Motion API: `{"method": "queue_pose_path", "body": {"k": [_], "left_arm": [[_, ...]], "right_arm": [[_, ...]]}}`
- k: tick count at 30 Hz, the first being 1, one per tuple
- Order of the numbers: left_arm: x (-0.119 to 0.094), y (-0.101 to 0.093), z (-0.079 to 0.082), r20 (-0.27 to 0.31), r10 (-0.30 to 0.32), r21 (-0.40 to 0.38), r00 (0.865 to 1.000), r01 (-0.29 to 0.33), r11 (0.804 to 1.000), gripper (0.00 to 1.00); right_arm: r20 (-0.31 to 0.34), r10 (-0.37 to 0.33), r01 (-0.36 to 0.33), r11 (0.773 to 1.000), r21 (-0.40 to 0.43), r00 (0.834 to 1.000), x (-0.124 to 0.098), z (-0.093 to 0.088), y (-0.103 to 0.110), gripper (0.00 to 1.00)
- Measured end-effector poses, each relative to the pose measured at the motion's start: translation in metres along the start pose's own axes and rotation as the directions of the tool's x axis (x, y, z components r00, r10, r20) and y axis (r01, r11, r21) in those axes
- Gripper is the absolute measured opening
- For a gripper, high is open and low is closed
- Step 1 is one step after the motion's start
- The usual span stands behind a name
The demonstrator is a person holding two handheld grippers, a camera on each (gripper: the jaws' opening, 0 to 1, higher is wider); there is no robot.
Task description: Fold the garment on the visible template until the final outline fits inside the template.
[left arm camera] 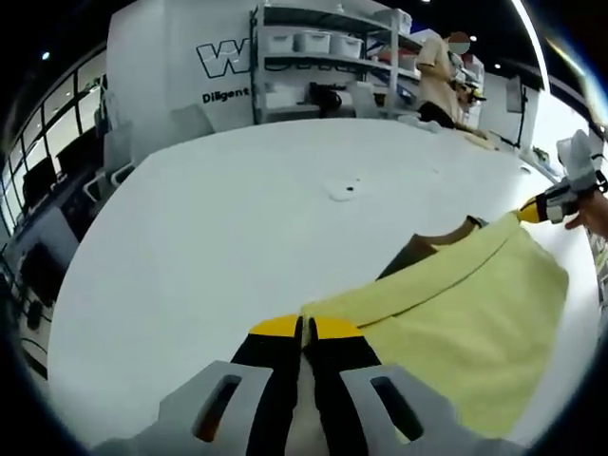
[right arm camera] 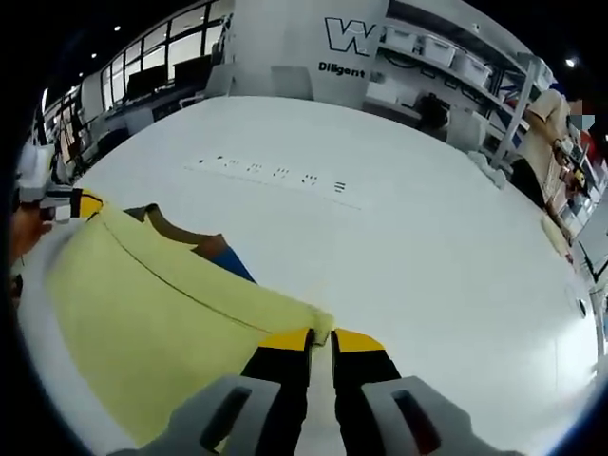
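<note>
The yellow garment (left arm camera: 456,313) fills the lower right of the left gripper view, where the left gripper (left arm camera: 304,328) at bottom centre has its jaws pinched together on a corner of the cloth. The right gripper (left arm camera: 546,207) enters at the right edge, holding the far corner, a hand (left arm camera: 594,211) behind it. Brown fabric (left arm camera: 427,249) peeks from beneath. Judging by this, a fold is mid-way, with more left.

In the right gripper view the garment (right arm camera: 152,323) spreads lower left; the right gripper (right arm camera: 321,339) clamps its near corner. The left gripper (right arm camera: 81,204) grips at far left. Blue and brown patches (right arm camera: 214,252) show. The white table (right arm camera: 408,228) is broad; shelving (right arm camera: 456,57) stands upper right.
</note>
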State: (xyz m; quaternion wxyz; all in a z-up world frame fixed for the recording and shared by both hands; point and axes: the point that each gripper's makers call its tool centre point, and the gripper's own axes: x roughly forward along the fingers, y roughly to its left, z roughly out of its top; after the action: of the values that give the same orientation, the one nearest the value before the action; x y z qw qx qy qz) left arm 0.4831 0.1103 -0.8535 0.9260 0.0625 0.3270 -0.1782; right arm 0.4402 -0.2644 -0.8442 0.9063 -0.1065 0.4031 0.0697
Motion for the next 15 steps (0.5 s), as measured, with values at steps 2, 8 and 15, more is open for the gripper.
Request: {"method": "queue_pose_path", "body": {"k": [2, 8, 15], "left_arm": [[-0.002, 0.001, 0.001, 0.004, 0.006, 0.007, 1.0, -0.006, 1.0, 0.0], [-0.007, 0.007, 0.002, 0.006, 0.016, 0.006, 1.0, -0.016, 1.0, 0.0], [-0.014, 0.002, 0.004, 0.012, 0.009, 0.02, 1.0, -0.009, 1.0, 0.0]], "right_arm": [[0.007, -0.003, 0.003, 1.0, -0.001, 1.0, -0.002, 0.002, -0.001, 0.03], [0.02, 0.001, -0.001, 1.0, 0.008, 1.0, -0.009, 0.005, -0.001, 0.03], [0.041, 0.004, -0.004, 1.0, 0.016, 0.999, -0.021, 0.004, 0.001, 0.02]]}}
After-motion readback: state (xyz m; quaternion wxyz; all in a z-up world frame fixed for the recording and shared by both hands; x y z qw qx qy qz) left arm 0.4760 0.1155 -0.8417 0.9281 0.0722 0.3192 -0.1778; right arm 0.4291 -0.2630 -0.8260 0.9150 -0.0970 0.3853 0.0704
